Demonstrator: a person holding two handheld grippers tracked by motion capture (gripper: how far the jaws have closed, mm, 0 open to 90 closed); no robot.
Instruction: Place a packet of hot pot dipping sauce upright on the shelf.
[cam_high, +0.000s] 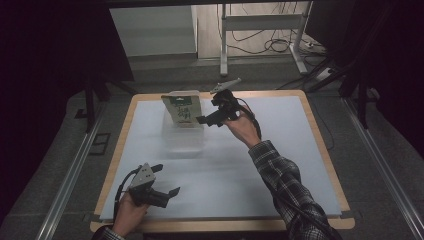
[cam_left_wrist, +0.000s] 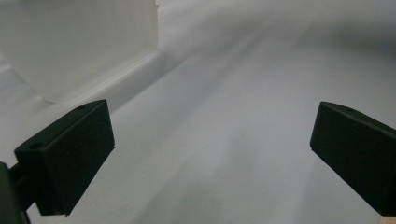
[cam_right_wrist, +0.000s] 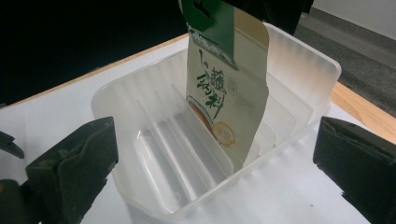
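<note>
Black jaws of the right gripper (cam_right_wrist: 215, 172) stand wide apart with nothing between them, low in its own view, before a clear ribbed plastic tray (cam_right_wrist: 140, 93). A snack pouch (cam_right_wrist: 227, 88) stands upright in the tray's slots, right of centre. White sheet (cam_high: 270, 165) covers the wooden table (cam_high: 327, 150); cables (cam_high: 270, 45) lie on the floor at upper centre. The left gripper (cam_high: 167, 181), lower left, is open and empty.

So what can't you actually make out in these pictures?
- Packet: its top is cut off by the upper edge of the right gripper view; in the high view its print is too small to read.
- Clear tray: the packet's foot sits behind a divider, so its exact slot is unclear.
- Left gripper view: the pale shape at upper left is blurred and cropped.
- Right gripper: dark in the high view, jaws hard to separate.
</note>
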